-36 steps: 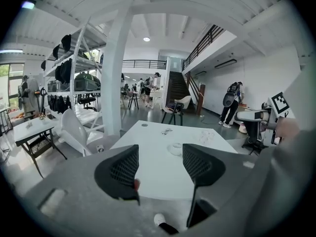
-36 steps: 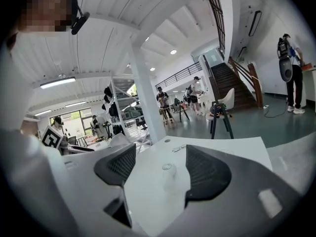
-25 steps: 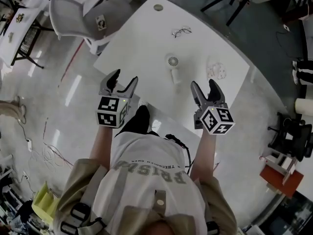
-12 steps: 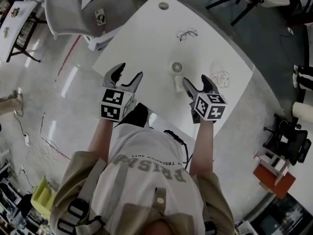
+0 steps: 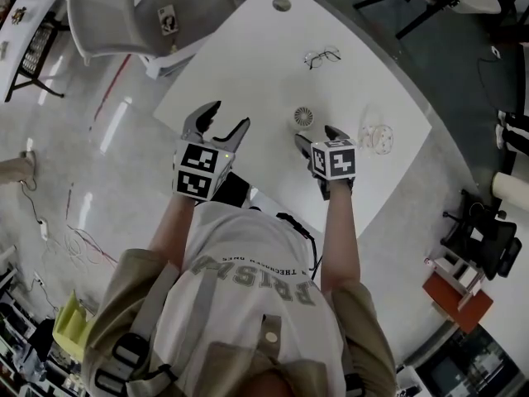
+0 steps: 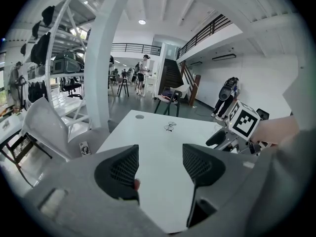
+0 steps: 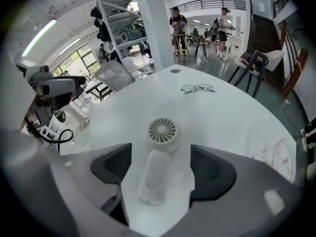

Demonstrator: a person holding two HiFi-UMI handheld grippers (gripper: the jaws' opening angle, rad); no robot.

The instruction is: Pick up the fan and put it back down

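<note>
A small white hand fan lies flat on the white table, its round grille pointing away from me. Its handle points back toward me. My right gripper tilts steeply down over the handle. In the right gripper view, my right gripper is open, with a jaw on each side of the handle and a gap on both sides. My left gripper hovers over the table's left part. My left gripper is open, and only bare tabletop shows between its jaws.
A pair of glasses lies farther back on the table. A clear wire-framed object sits right of the fan. A round cable hole marks the far corner. A white chair stands off the table's left side.
My right gripper has come forward and down onto the fan, tipping steeply downward so its jaws now straddle the handle. My left gripper has moved slightly forward over the table.
</note>
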